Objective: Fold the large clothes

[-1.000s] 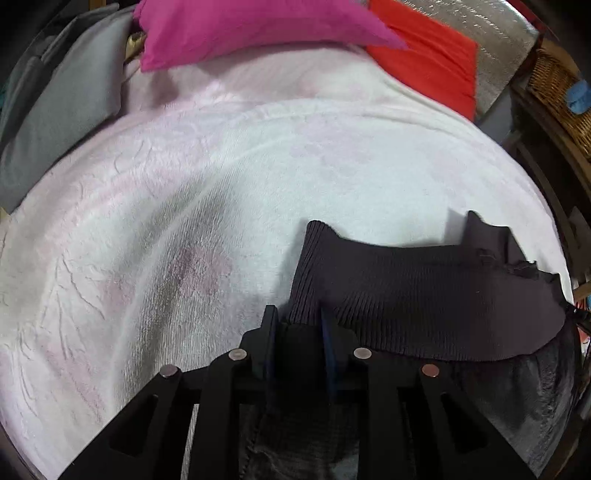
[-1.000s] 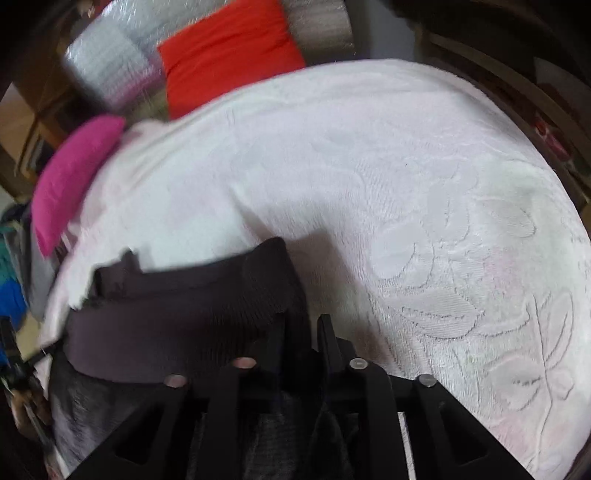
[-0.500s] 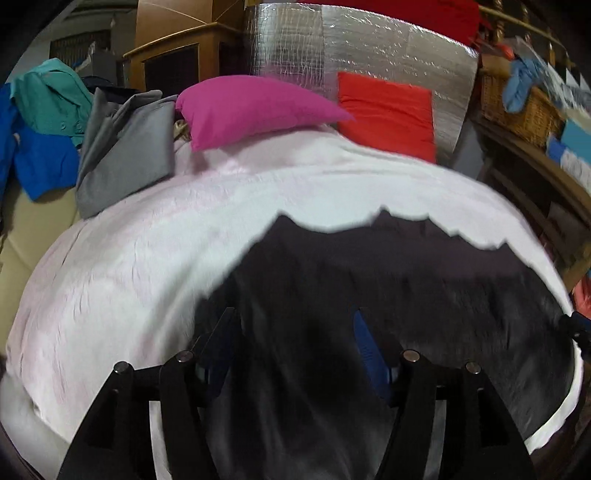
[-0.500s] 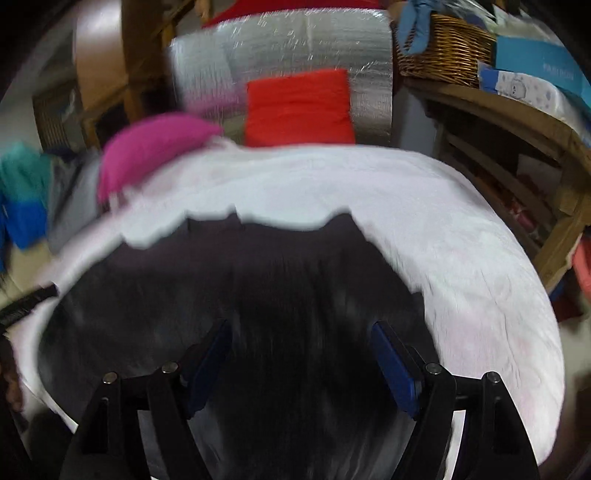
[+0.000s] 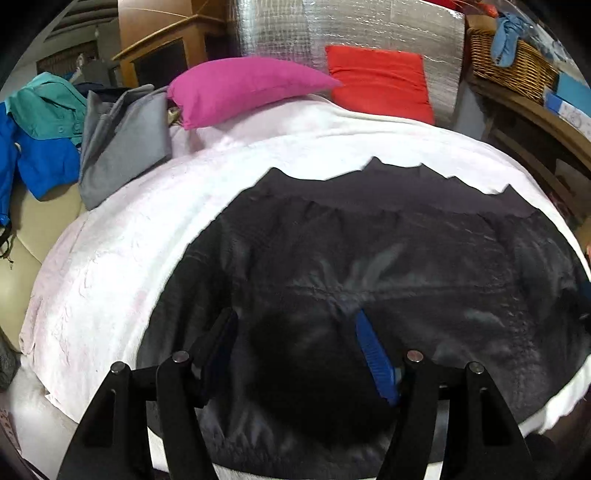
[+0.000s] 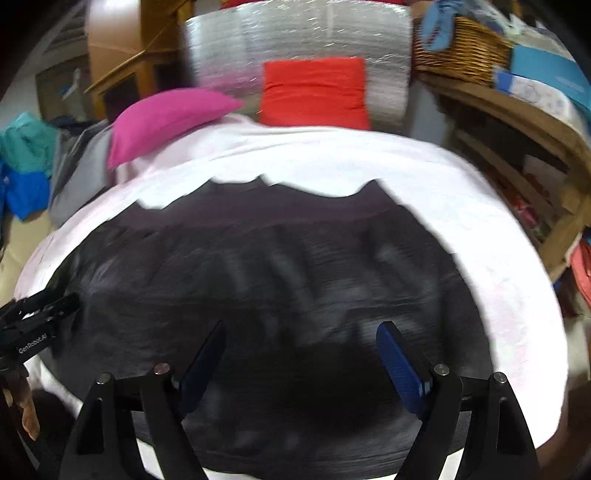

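Note:
A large dark grey knitted garment (image 5: 388, 251) lies spread flat on the white bedspread (image 5: 122, 240), its ribbed hem at the far edge. It also shows in the right wrist view (image 6: 280, 273). My left gripper (image 5: 295, 325) is open and empty, above the garment's near left part. My right gripper (image 6: 299, 336) is open and empty, above the garment's near right part. The left gripper's body (image 6: 33, 328) shows at the left edge of the right wrist view.
A magenta pillow (image 5: 243, 86) and a red pillow (image 5: 380, 79) lie at the head of the bed against a silver panel (image 5: 347, 29). Grey (image 5: 122, 140), teal and blue clothes (image 5: 40, 140) are piled at the left. Wooden shelves with a wicker basket (image 5: 513, 66) stand at the right.
Both grippers have let go of the garment's hem, opened, and pulled back and up. The garment now lies spread flat on the bed.

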{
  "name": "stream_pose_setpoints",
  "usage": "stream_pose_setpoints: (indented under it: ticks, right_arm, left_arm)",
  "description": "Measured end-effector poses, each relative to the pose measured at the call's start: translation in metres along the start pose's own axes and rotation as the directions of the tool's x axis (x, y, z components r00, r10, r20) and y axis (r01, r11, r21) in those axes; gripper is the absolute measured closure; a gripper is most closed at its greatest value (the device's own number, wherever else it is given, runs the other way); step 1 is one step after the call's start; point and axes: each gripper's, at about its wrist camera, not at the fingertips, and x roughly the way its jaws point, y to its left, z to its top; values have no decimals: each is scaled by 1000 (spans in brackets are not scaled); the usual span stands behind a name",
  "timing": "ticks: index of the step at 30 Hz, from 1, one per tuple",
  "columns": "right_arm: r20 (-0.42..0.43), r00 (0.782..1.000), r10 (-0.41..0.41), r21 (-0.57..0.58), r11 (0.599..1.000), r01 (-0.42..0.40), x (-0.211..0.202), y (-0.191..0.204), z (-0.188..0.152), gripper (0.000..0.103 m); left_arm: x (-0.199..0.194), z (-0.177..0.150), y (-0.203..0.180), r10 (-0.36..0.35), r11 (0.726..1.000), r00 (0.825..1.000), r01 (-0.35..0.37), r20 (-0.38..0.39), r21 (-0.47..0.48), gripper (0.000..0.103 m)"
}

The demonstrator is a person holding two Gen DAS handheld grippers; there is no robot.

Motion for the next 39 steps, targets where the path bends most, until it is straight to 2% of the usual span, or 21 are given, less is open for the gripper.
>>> stream_pose_setpoints:
  ticks: [3, 7, 16, 21, 23, 27, 29, 31, 32, 33, 35, 39]
  right_arm:
    - [-119, 993, -22, -26, 999, 19, 32, 11, -11, 14]
    - [-123, 992, -17, 7, 1000, 18, 24, 6, 0, 14]
    - [26, 999, 32, 89, 995, -34, -39, 5, 28, 14]
    - [156, 985, 79, 118, 988, -98, -102, 20, 51, 14]
    - [215, 973, 86, 113, 987, -112, -129, 25, 67, 14]
    - [353, 928, 119, 87, 983, -159, -190, 38, 100, 14]
    - [428, 893, 140, 68, 980, -186, -223, 45, 110, 9]
    - [474, 866, 157, 65, 975, -212, -240, 51, 109, 1]
    - [477, 864, 160, 61, 975, -214, -242, 56, 105, 1]
    - [470, 868, 159, 54, 977, -208, -239, 60, 100, 0]
    - [431, 892, 139, 54, 982, -179, -221, 67, 84, 0]
    - [276, 957, 94, 98, 987, -125, -165, 69, 37, 0]
  left_arm:
    - [-2, -6, -6, -4, 1000, 1000, 4, -9, 9, 31]
    - [-4, -9, -2, -18, 1000, 1000, 19, -24, 3, 31]
    - [-17, -6, 3, -46, 999, 999, 45, -24, -21, 30]
    - [-38, 1, 3, -63, 998, 998, 63, 14, -23, 30]
    - [-48, 5, 2, -70, 997, 997, 71, 33, -25, 30]
    - [-71, 18, 0, -86, 996, 994, 88, 74, -19, 27]
    - [-85, 23, 1, -91, 995, 990, 94, 109, -21, 23]
    - [-95, 26, 2, -94, 995, 986, 99, 135, -26, 18]
    - [-100, 26, 4, -95, 995, 985, 100, 147, -28, 18]
    - [-103, 26, 5, -92, 995, 983, 98, 157, -31, 17]
    - [-104, 23, 6, -83, 995, 984, 89, 158, -33, 16]
    - [-100, 15, 11, -58, 997, 989, 63, 134, -39, 16]
